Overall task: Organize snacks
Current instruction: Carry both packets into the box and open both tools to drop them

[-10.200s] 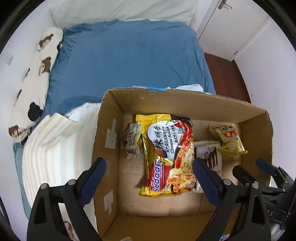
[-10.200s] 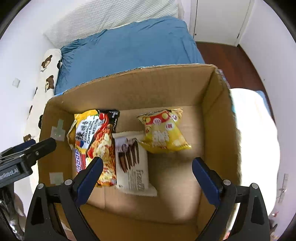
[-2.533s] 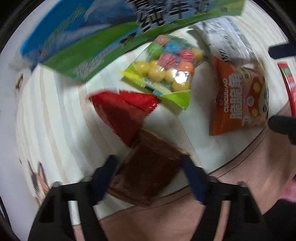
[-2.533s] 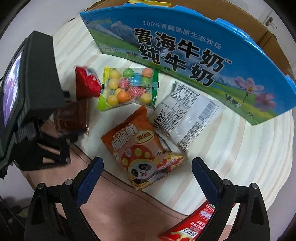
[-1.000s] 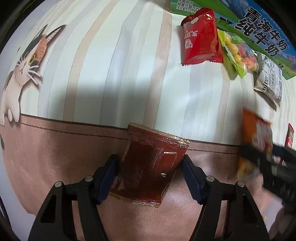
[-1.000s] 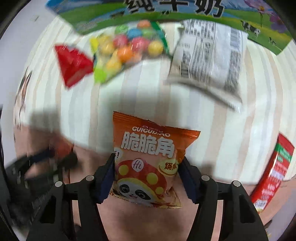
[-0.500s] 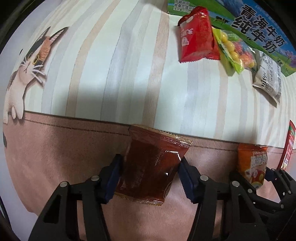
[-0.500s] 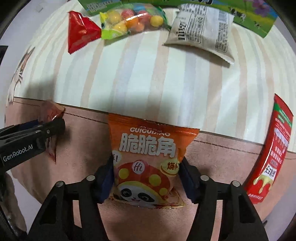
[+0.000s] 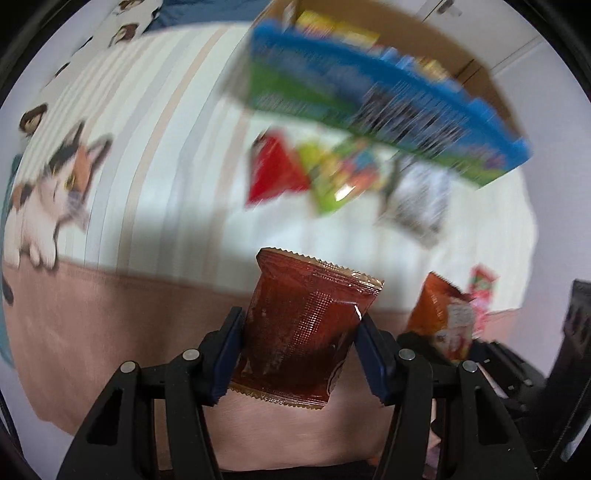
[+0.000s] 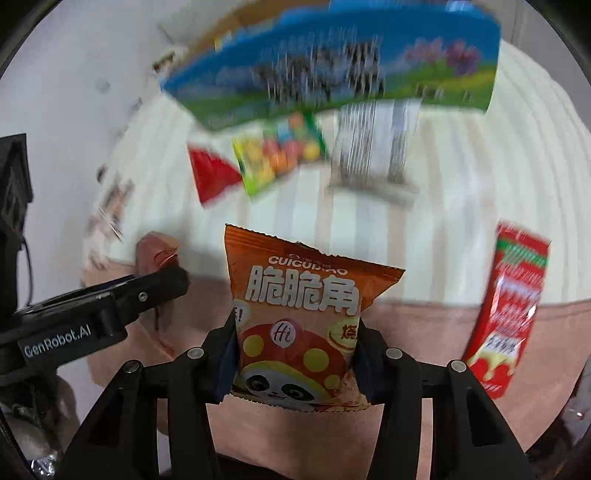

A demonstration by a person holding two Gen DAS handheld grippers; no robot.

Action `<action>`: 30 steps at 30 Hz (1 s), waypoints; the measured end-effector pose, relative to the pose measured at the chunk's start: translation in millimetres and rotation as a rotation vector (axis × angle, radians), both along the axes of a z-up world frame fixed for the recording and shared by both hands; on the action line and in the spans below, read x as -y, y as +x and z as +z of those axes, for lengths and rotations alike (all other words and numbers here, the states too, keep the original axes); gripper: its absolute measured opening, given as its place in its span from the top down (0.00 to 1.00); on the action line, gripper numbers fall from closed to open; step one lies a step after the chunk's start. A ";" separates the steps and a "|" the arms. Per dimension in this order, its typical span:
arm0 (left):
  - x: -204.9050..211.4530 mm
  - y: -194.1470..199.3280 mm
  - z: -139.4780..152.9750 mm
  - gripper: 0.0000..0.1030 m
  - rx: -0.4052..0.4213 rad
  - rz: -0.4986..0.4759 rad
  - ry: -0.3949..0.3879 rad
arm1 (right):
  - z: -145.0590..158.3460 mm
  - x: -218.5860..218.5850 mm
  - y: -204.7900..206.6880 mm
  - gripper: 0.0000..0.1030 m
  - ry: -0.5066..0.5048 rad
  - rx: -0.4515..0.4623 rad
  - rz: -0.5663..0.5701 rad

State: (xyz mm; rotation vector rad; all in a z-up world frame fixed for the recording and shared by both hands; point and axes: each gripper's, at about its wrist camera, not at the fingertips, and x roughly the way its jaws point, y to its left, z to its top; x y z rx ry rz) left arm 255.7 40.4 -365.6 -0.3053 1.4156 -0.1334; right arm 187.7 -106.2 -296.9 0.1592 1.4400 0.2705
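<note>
The dark red-brown packet (image 9: pixel 303 328) is glossy with gold serrated edges. The orange packet (image 10: pixel 299 317) carries white characters, yellow-spotted red and a panda face. The blanket (image 9: pixel 155 147) is cream with beige stripes, a pink band and a calico cat print. The box (image 10: pixel 332 66) is blue and green. Claw pads (image 9: pixel 229 354) are navy.

Home bedroom, cat-print blanket (image 9: pixel 155 155), pillow (image 9: pixel 125 14)

Black plastic arms with silver screws carry blue-padded fingers (image 9: pixel 229 354), one lettered "GenRobot.AI".
</note>
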 end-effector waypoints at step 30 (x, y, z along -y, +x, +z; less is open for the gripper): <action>48.1 282.7 9.8 0.46 -0.067 -0.111 -0.018 | 38.0 46.3 274.6 0.48 -0.081 0.077 -0.048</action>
